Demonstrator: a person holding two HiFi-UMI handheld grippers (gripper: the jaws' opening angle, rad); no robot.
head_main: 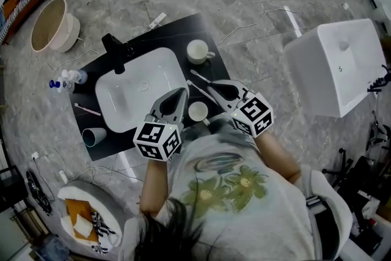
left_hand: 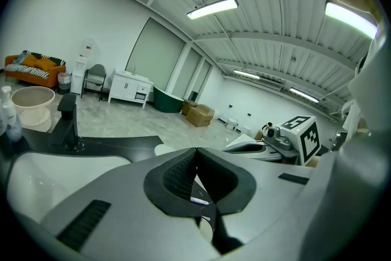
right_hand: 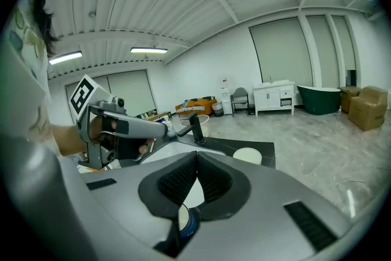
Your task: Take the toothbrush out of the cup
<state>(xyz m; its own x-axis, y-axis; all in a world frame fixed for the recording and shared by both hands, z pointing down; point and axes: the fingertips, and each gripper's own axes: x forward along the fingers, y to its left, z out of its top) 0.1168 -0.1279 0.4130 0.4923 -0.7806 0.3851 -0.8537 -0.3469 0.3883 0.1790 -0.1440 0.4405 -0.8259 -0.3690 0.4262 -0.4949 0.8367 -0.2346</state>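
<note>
A small white cup (head_main: 198,111) stands on the black counter (head_main: 183,30) at the sink's right edge, between my two grippers. Two thin white toothbrush-like sticks (head_main: 200,77) lie on the counter just beyond the right gripper's tips. The left gripper (head_main: 182,92) hovers over the sink's right rim with its jaws closed together (left_hand: 195,151) and nothing between them. The right gripper (head_main: 209,88) is also shut and empty (right_hand: 195,154). A white and blue object (right_hand: 186,224) shows low through the gap behind its jaws.
A white sink (head_main: 137,95) with a black faucet (head_main: 116,49) fills the counter. A white mug (head_main: 198,51) stands at the back right. A grey cup (head_main: 93,137) lies on its side and a pink toothbrush (head_main: 87,109) lies at the left. A white box (head_main: 339,67) stands to the right.
</note>
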